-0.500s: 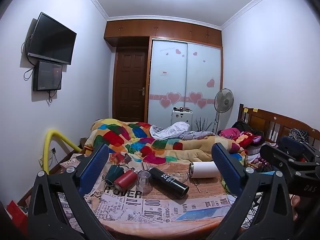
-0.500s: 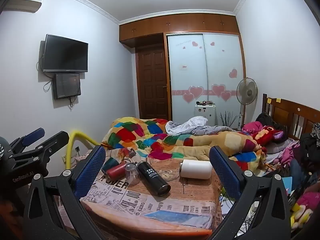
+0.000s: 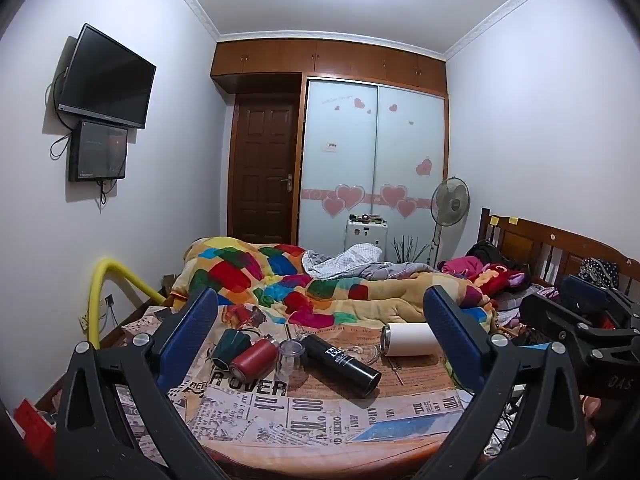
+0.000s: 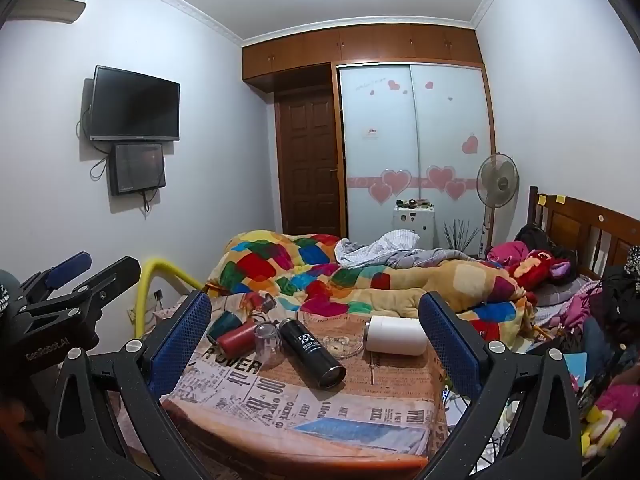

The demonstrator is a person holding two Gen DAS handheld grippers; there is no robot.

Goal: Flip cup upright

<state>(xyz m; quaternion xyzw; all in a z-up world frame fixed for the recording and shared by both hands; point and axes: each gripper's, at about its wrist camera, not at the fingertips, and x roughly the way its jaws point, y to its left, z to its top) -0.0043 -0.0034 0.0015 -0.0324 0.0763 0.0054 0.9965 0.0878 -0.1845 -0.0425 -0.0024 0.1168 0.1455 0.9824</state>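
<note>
Several cups lie on their sides on a newspaper-print cloth over a table [image 3: 320, 420]: a black flask [image 3: 340, 365] [image 4: 312, 354], a red cup [image 3: 254, 357] [image 4: 236, 338], a dark green cup [image 3: 229, 344] [image 4: 222, 324] and a white tumbler [image 3: 408, 340] [image 4: 396, 335]. A clear glass [image 3: 289, 360] [image 4: 268, 342] stands between the red cup and the flask. My left gripper [image 3: 320, 336] and right gripper [image 4: 316, 336] are open and empty, held back from the table.
A shallow glass dish [image 4: 340, 345] sits between the flask and the white tumbler. Behind the table is a bed with a colourful quilt [image 3: 320, 284]. A yellow tube [image 3: 100, 292] rises at the left. Clutter [image 4: 600, 420] lies at the right.
</note>
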